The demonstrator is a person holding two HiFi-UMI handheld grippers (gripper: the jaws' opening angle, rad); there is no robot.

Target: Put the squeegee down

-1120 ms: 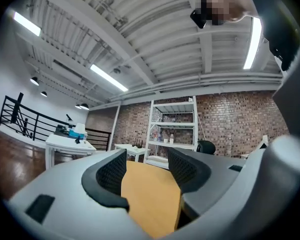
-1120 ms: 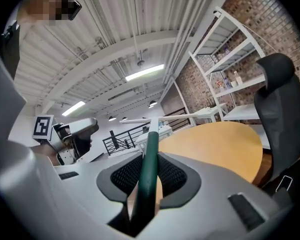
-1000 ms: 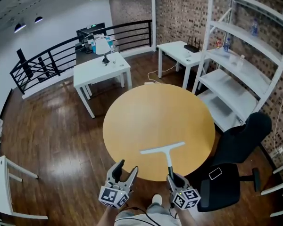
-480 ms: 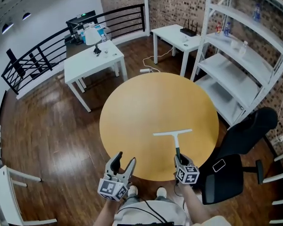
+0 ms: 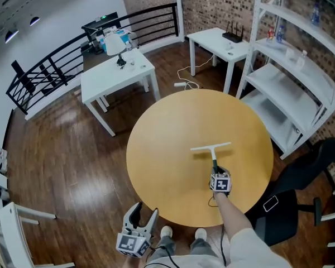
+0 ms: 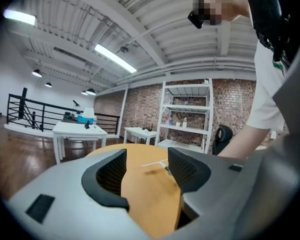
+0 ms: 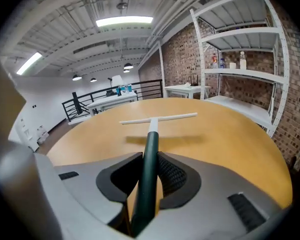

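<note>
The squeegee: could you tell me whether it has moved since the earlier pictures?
Yes: the squeegee moved farther in over the table, away from its near edge.

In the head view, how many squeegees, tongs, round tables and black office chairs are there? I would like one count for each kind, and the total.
squeegee: 1
tongs: 2, the left tongs and the right tongs
round table: 1
black office chair: 1
Total: 5

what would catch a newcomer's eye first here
A round yellow table fills the middle. Over its right half, the right gripper has its jaws shut on the dark handle of a white-bladed squeegee. The left gripper hangs open and empty off the near edge.
</note>
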